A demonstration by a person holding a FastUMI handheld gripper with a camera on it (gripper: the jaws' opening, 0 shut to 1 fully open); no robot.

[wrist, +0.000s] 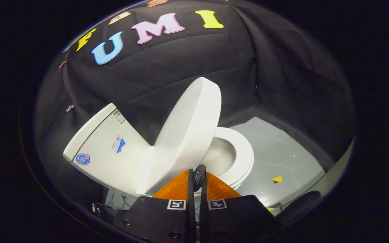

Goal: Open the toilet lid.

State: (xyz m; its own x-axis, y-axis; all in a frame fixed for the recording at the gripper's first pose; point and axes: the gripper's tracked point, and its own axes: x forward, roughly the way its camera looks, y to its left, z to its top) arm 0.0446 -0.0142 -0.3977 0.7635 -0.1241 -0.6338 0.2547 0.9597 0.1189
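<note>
The gripper (197,184) shows its two orange fingers (177,189) drawn close together, only a narrow slit between them, with a small dark oval tab pinched at their tips. Just ahead stands the white toilet lid (189,131), raised partway and tilted toward the tank (106,148). Beyond the lid lie the seat (245,155) and open bowl, on a grey floor (282,152).
</note>
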